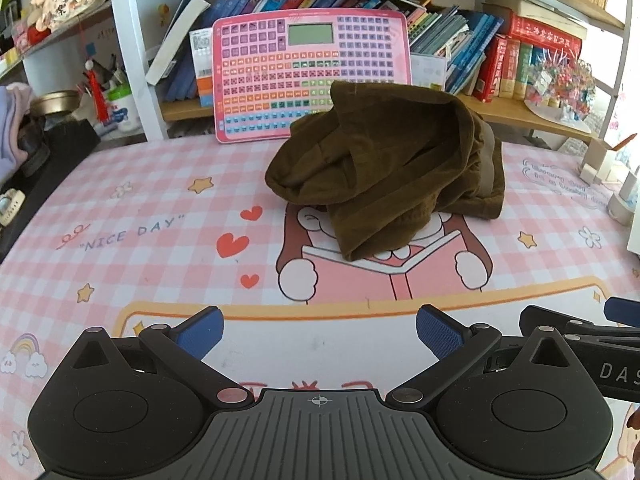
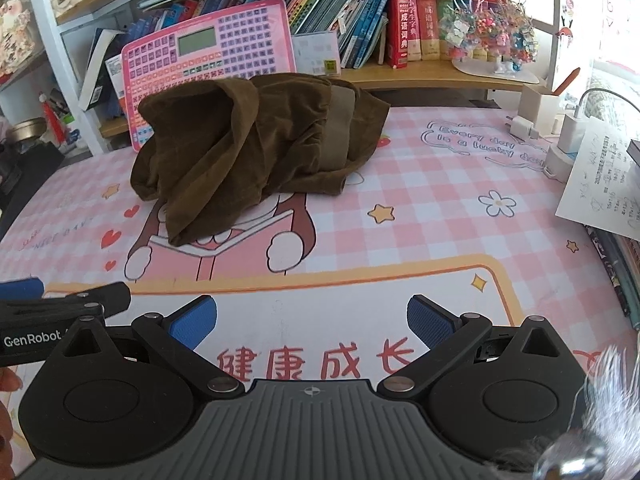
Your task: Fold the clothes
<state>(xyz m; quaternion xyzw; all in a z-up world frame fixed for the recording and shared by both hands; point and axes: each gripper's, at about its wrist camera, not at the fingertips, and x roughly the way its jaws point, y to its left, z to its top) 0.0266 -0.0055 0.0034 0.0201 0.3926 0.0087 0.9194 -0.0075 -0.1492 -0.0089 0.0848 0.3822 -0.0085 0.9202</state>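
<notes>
Brown garment point(image 1: 384, 156) point(image 2: 256, 136) crumpled in a heap on pink desk mat point(image 1: 140, 240), both grippers' jaws spread, empty

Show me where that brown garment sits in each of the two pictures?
Left wrist view: the garment lies crumpled at centre, slightly right, on the pink mat.
Right wrist view: the garment lies left of centre, in the upper half.
Shared landmark: the pink keyboard propped against the books just behind it.

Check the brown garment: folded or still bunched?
Bunched. The brown garment sits in a crumpled heap on the pink mat, untouched by either tool.
</notes>
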